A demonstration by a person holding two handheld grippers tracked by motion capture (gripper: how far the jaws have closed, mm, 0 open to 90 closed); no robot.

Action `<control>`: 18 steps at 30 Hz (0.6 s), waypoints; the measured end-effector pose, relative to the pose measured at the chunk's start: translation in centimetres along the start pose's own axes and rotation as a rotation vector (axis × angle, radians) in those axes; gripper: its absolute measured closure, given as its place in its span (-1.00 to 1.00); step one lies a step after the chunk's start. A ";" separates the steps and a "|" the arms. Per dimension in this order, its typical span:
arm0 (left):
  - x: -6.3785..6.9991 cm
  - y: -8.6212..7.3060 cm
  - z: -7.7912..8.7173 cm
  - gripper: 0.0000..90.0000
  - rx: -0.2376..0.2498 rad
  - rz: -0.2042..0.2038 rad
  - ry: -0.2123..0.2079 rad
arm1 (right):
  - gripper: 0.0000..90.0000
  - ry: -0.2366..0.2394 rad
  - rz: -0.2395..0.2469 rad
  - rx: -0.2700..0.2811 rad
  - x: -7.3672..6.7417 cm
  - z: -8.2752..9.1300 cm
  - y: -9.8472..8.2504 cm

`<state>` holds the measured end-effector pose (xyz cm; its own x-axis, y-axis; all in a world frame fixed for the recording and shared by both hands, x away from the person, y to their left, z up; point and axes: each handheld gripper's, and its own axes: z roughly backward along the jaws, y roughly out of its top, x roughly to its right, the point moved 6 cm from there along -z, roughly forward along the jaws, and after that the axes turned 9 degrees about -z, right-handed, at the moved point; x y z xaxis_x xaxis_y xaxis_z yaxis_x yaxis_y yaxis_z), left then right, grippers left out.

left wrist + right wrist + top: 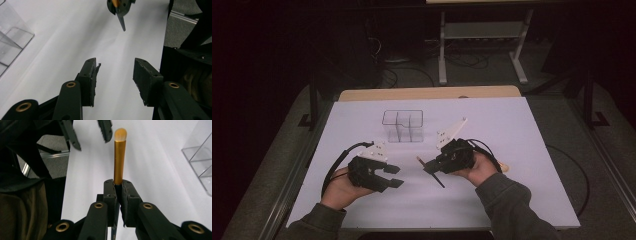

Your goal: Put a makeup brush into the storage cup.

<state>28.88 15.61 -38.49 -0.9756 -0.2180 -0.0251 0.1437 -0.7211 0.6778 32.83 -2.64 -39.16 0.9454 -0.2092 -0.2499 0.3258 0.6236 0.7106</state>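
Two tongs were at work over the white counter (512, 150), and the thing in hand was a slim makeup brush (119, 157). Your right tongs (119, 188) were clamped on it just where the gold ferrule met the dark handle, the pale bristle tip pointing away from you in the right gripper view and the dark handle tail sticking out past the jaws toward the near side in the high view (435, 178). It hung above the counter near the middle, a little to the near right of the clear organizer (402, 126), which stood apart from it on the far side.

Your left tongs (115, 75) stood about half apart with nothing between the jaws, aimed toward the brush but well short of it.

Judging by its build, the brush would be very light and stiff along the handle, with a smooth, probably slippery lacquered shaft and a soft tip that would bend or splay if pinched. You would do best to take it on the ferrule or handle, never on the bristles, and to keep a firm squeeze, since a thin round shaft could swivel or slide between flat pads. The organizer's walls looked thin and would likely shift if nudged.
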 end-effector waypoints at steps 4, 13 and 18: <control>-0.1 -0.7 0.1 0.16 0.014 0.019 0.022 | 0.83 0.002 -0.011 0.018 0.5 0.0 0.8; -0.4 -2.2 0.5 0.12 0.051 0.056 0.070 | 0.82 0.001 -0.028 0.038 1.5 -0.2 2.4; -0.5 -3.0 0.6 0.08 0.044 0.061 0.091 | 0.82 0.006 -0.044 0.034 1.8 -0.2 3.0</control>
<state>28.84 18.26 -40.02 -0.9458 -0.3212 -0.0483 0.1932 -0.6756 0.7115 35.53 -1.00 -37.68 0.9301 -0.2312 -0.2853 0.3672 0.5880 0.7207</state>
